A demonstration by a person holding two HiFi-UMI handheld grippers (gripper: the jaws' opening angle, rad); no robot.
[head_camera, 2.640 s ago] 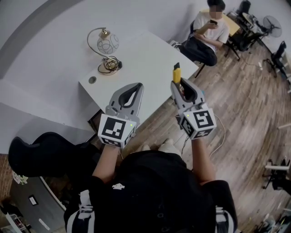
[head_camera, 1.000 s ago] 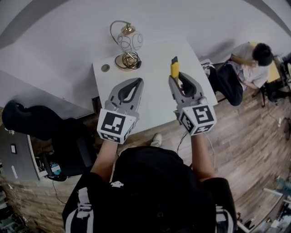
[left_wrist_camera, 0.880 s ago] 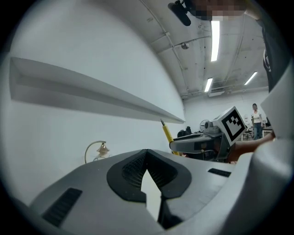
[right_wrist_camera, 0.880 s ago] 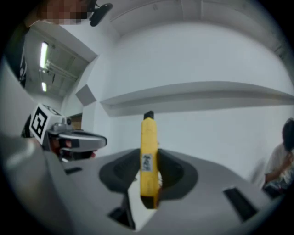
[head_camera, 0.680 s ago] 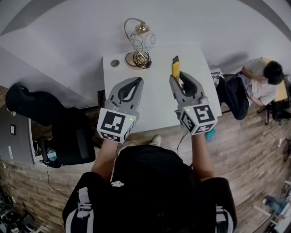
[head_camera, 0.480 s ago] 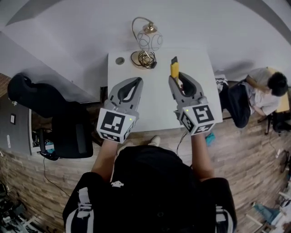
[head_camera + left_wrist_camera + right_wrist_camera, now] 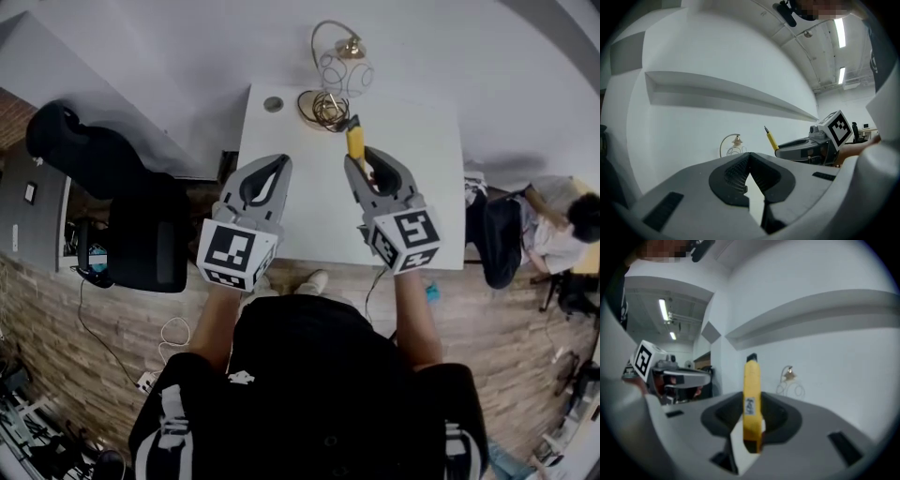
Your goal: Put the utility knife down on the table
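You have brought both grippers over the counter (image 7: 417, 197). Your right gripper (image 7: 361, 165) pinches the knife (image 7: 355, 142), its long axis pointing forward, held above the counter. Your left gripper (image 7: 273, 167) is pressed together, empty.

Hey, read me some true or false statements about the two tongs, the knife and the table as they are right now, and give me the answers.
1. The right tongs grip a yellow utility knife. True.
2. The knife lies flat on the table. False: it is clamped in the right tongs, off the white tabletop.
3. The left tongs hold nothing. True: they are closed and empty.
4. The lamp stands at the table's near edge. False: it stands at the far edge, by the wall.
5. The black chair is right of the table in the head view. False: it is on the left.
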